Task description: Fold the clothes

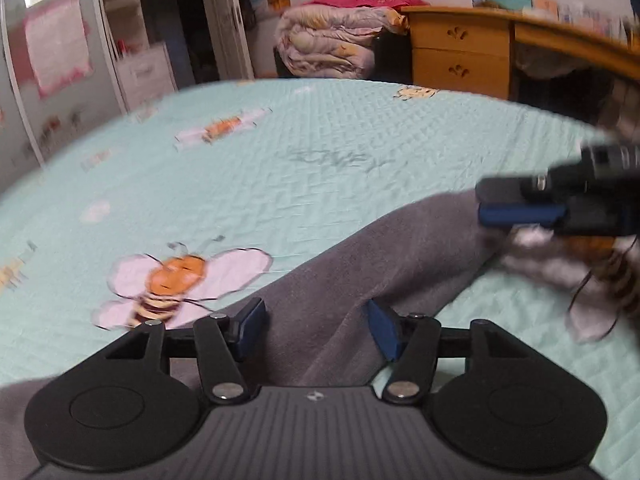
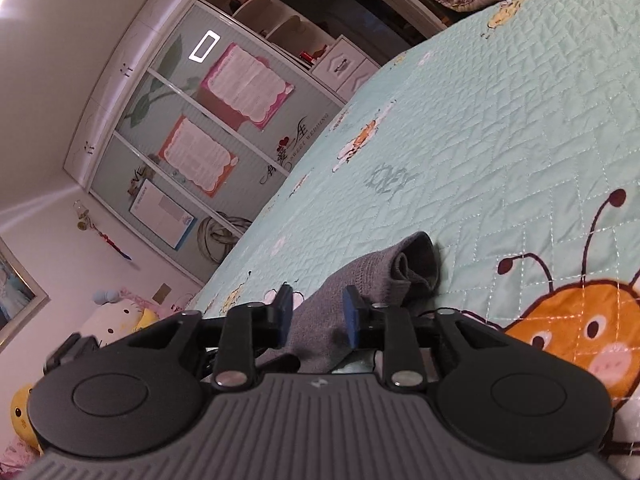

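Left gripper (image 1: 316,330): jaws spread, grey garment (image 1: 360,280) lying between the pads, no pinch visible. Right gripper (image 2: 318,316): jaws parted, straddling the same grey cloth, not clamped. Garment lies in a long, partly bunched strip on the mint quilt (image 1: 280,152), far end rolled over. Risk: with neither pad pressing, fabric may slump or a fold spring open; left view blurred, so a grab may miss.

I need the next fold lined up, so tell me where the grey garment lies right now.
The grey garment lies on the mint bee-print bedspread, running from the left tool toward the right tool; in the right wrist view its folded end points toward the wardrobe.
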